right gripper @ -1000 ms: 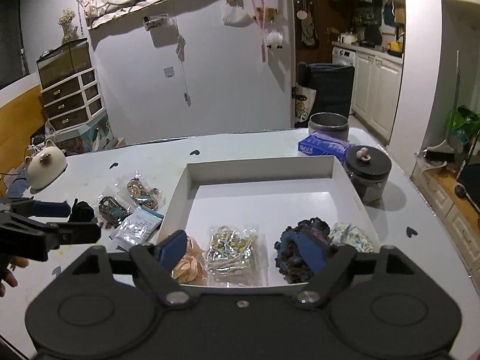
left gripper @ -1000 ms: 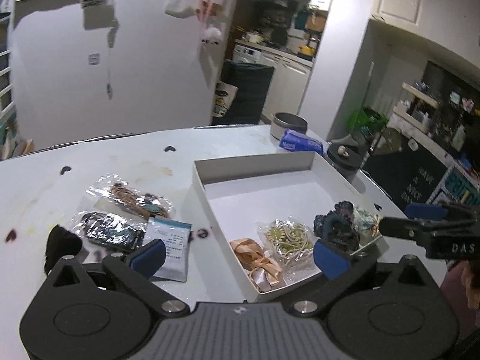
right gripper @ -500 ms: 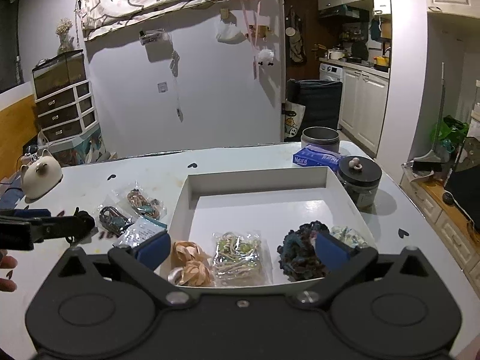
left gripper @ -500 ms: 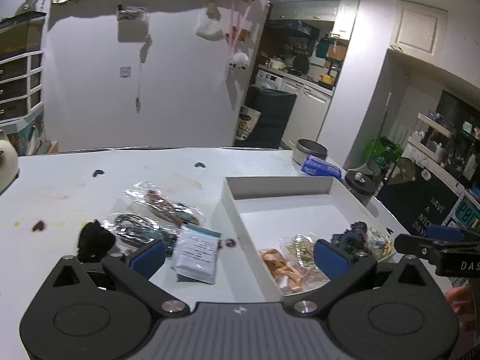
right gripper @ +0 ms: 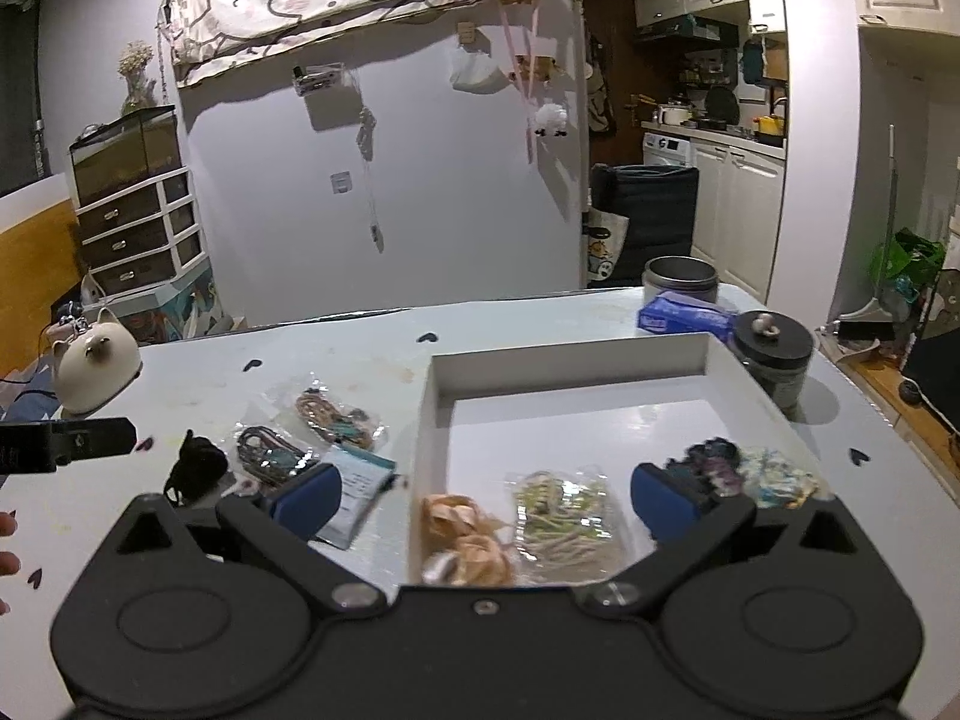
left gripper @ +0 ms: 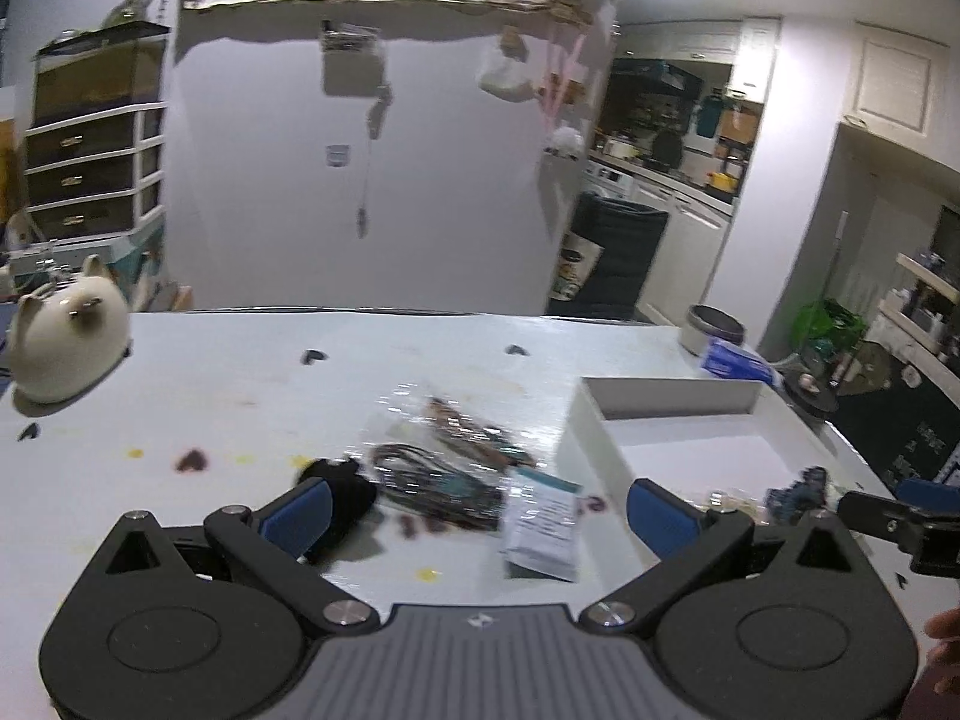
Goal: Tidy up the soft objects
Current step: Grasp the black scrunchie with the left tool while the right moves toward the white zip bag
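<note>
A white box sits on the white table and holds an orange ribbon scrunchie, a bagged greenish set, a dark scrunchie and a pale floral one. Left of the box lie a black scrunchie, two clear bags of hair ties and a white packet. My left gripper is open and empty above these loose items. My right gripper is open and empty over the box's near-left corner.
A cat-shaped ceramic jar stands at the table's far left. A grey tin, a blue tissue pack and a black-lidded jar stand behind and beside the box. The table's right edge is close to the box.
My left gripper has swung left, from over the box to over the loose bags and black scrunchie. My right gripper has drawn back and shifted slightly left. Both stay open.
</note>
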`<action>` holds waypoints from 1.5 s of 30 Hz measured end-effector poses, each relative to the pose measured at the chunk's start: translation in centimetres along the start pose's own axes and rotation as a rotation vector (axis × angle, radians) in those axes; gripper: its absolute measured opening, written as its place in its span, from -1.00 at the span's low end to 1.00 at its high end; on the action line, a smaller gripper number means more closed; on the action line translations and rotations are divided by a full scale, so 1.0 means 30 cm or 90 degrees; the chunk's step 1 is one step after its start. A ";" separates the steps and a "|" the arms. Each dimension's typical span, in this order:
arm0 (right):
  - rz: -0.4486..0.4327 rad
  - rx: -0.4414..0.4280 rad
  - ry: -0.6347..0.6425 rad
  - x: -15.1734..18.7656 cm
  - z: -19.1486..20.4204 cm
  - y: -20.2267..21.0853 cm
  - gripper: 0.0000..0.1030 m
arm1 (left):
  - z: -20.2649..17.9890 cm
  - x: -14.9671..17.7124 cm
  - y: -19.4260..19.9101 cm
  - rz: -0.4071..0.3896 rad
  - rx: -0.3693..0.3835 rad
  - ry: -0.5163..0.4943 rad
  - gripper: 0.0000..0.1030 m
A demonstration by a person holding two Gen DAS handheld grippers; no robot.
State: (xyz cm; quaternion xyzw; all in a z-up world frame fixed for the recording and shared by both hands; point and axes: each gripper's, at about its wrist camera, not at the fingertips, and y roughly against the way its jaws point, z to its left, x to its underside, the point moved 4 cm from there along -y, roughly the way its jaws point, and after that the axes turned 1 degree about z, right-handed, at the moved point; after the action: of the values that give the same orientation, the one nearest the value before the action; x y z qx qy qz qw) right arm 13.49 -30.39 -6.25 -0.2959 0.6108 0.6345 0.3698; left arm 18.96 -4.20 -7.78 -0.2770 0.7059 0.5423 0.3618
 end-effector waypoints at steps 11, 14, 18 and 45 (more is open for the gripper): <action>-0.006 -0.042 0.006 -0.073 0.173 -0.149 1.00 | 0.190 -0.024 -0.085 0.017 -0.052 0.037 1.00; 0.015 -0.063 0.014 -0.097 0.226 -0.213 1.00 | 0.228 -0.032 -0.124 0.029 -0.053 0.044 1.00; 0.059 -0.081 0.013 -0.108 0.288 -0.289 1.00 | 0.272 -0.032 -0.176 0.052 -0.056 0.053 1.00; 0.289 -0.049 -0.129 -0.030 0.363 -0.666 0.49 | 0.340 0.045 -0.539 0.188 0.045 -0.033 -0.39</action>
State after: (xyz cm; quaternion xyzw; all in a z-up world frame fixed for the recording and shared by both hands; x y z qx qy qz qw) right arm 31.41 -20.06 -15.76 -0.0999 0.5971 0.7504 0.2655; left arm 33.00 1.49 -19.53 -0.1433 0.7479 0.5713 0.3061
